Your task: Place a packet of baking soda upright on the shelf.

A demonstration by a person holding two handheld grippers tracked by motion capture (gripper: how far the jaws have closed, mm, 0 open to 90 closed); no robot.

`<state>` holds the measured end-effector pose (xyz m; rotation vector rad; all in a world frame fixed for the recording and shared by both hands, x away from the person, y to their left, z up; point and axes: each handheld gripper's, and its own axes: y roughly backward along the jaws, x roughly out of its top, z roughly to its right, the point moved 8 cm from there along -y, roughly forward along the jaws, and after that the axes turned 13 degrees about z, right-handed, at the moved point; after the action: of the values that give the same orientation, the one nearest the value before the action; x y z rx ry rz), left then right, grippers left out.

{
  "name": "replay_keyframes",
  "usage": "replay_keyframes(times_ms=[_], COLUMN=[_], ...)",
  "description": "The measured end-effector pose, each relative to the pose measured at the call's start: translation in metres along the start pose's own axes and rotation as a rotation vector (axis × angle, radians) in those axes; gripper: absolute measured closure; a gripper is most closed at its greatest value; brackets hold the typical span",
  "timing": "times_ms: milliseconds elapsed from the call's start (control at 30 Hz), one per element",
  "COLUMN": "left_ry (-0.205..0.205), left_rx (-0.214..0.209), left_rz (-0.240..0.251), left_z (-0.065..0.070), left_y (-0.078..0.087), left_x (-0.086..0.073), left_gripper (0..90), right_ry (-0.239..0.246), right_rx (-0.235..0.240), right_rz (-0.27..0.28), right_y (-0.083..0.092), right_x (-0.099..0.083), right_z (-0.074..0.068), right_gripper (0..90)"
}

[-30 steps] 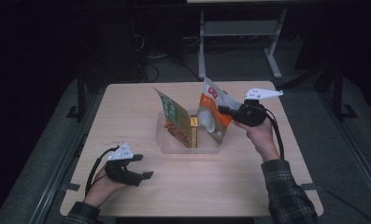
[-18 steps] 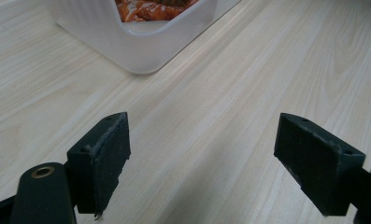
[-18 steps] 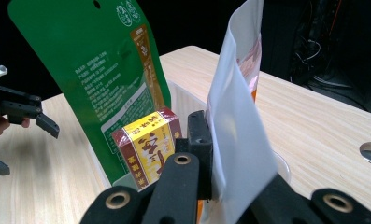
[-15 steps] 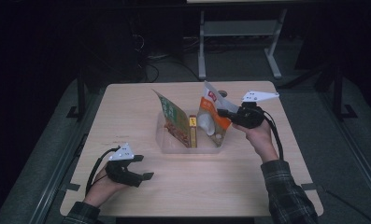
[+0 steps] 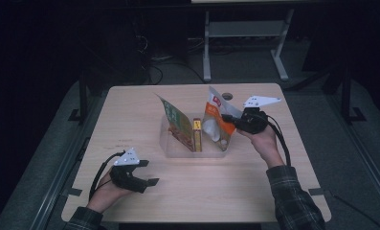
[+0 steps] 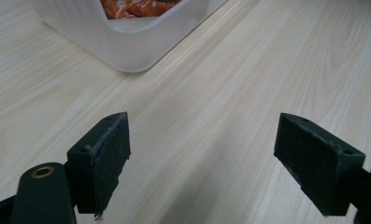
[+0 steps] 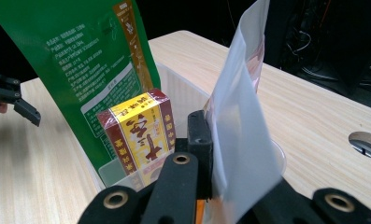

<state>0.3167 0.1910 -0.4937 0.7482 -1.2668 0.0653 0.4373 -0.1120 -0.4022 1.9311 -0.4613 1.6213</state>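
Observation:
A clear plastic bin stands mid-table. In it a green pouch leans at the left, with a yellow and maroon box upright beside it. My right gripper is shut on the edge of an orange and white pouch, which stands in the bin's right end. In the right gripper view the jaws pinch the pouch's pale back, next to the box and the green pouch. My left gripper rests open on the table at the front left, with nothing between its jaws.
The white corner of the bin lies ahead of the left gripper on bare wood. A round cable hole sits in the tabletop behind the bin. The left gripper shows far off in the right gripper view.
The right gripper has brought the orange pouch slightly lower into the bin's right end and more upright. The left hand has not moved.

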Motion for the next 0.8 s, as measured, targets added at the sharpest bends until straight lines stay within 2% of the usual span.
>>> replay_keyframes(times_ms=[167, 300, 433, 500, 600, 633, 800], left_ry=[-0.005, -0.004, -0.005, -0.006, -0.005, -0.006, -0.006], left_rx=[-0.003, -0.003, -0.003, -0.003, -0.004, -0.004, -0.004], left_rz=[-0.007, -0.005, -0.008, -0.008, -0.008, -0.008, -0.009], left_z=[0.0002, 0.0, 0.0004, 0.0003, 0.0003, 0.0003, 0.0003], left_y=[-0.0004, -0.0003, -0.0001, -0.0001, -0.0002, -0.0002, -0.0001], left_x=[-0.0007, -0.0005, -0.0005, -0.0005, -0.0005, -0.0006, -0.0005], left_gripper=[17.9, 17.9, 17.9, 17.9, 17.9, 17.9, 17.9], right_ry=[0.003, -0.008, -0.007, -0.007, -0.029, -0.042, -0.047], right_rx=[-0.005, -0.001, -0.022, -0.039, -0.056, -0.055, -0.066], right_rz=[-0.001, 0.007, -0.002, 0.008, 0.01, 0.007, -0.002], right_y=[0.0007, 0.0021, 0.0025, 0.0029, 0.0034, 0.0036, 0.0041], right_x=[0.0005, 0.0023, 0.0018, 0.0028, 0.0034, 0.0031, 0.0013], right_z=[-0.0001, 0.0001, 0.0006, 0.0024, 0.004, 0.0043, 0.0072], right_gripper=[85.2, 73.7, 61.9, 51.9, 42.5, 40.8, 32.6])
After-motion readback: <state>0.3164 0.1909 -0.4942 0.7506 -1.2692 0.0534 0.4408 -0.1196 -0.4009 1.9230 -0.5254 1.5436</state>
